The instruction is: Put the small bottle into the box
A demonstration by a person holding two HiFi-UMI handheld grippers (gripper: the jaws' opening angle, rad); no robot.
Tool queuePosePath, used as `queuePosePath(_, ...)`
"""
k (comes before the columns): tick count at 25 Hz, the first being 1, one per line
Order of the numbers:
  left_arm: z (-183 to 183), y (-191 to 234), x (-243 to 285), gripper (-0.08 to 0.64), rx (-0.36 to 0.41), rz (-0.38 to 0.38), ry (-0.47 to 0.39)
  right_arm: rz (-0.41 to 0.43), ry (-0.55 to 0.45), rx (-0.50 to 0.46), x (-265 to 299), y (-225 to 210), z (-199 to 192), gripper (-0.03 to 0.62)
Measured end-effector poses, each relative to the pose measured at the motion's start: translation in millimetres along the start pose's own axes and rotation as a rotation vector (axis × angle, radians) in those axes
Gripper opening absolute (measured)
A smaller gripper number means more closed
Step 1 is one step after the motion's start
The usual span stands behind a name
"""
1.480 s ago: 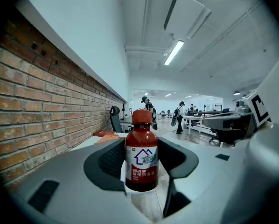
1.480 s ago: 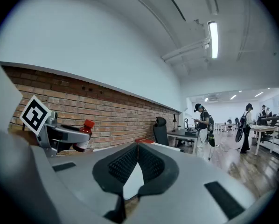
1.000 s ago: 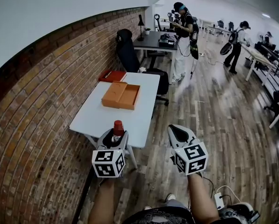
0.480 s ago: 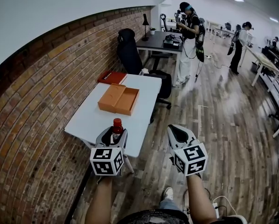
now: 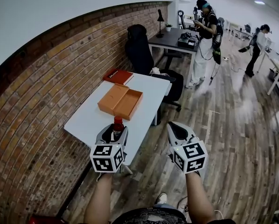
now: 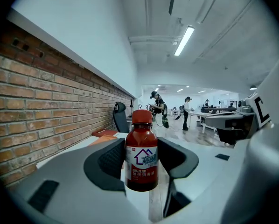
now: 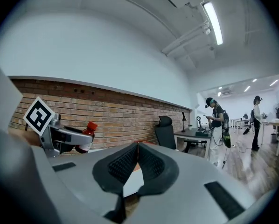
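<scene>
The left gripper [image 5: 115, 129] and right gripper [image 5: 176, 129] have pale grey, rounded shells with black ribbed pads [image 7: 124, 164] inside the jaws. Each carries a white cube [image 5: 107, 157] printed with black square markers. The person wears dark speckled clothing [image 5: 149, 216].

right tool [image 7: 137, 148] jaws pressed together, empty; left tool [image 7: 75, 139] grips the small bottle [image 7: 87, 132].

**Setting: open-plan office**

Long room with a wood-plank floor [image 5: 233, 139] and a brick wall [image 5: 46, 87] along one side. White table [image 5: 90, 120], dark desk [image 5: 170, 40] with desk lamp [image 5: 160, 18], black office chair [image 5: 139, 50]. Strip light [image 6: 184, 40] overhead. One person [image 5: 205, 36] stands by the desk, another [image 5: 260, 43] farther off.
</scene>
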State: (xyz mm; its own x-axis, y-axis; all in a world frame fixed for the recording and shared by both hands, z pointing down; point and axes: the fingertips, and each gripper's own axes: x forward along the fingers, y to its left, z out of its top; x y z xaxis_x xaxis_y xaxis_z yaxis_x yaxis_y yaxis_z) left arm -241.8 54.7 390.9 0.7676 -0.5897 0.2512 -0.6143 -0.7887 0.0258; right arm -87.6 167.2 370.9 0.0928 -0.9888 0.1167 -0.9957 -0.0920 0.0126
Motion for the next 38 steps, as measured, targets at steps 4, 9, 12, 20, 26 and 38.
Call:
queuePosePath(4, 3, -4, 18, 0.233, -0.008, 0.042, 0.011, 0.049, 0.003, 0.003, 17, -19, 1, 0.021)
queuePosePath(9, 3, -10, 36, 0.232, -0.016, 0.084, 0.015, 0.094, 0.008, 0.001, 32, -40, -2, 0.021)
queuePosePath(12, 1, -11, 44, 0.233, -0.024, 0.102, 0.020, 0.118, 0.013, -0.003, 40, -47, -4, 0.021)
queuePosePath(20, 0, -11, 63, 0.232, -0.032, 0.123, 0.032, 0.153, 0.025, -0.010, 59, -59, -7, 0.021)
queuePosePath(26, 1, -3, 84, 0.233, -0.051, 0.129, 0.027, 0.166, 0.042, -0.031, 76, -67, -10, 0.021)
queuePosePath(38, 10, 18, 166, 0.233, -0.066, 0.112, 0.020, 0.163, 0.060, -0.067, 144, -105, -9, 0.021)
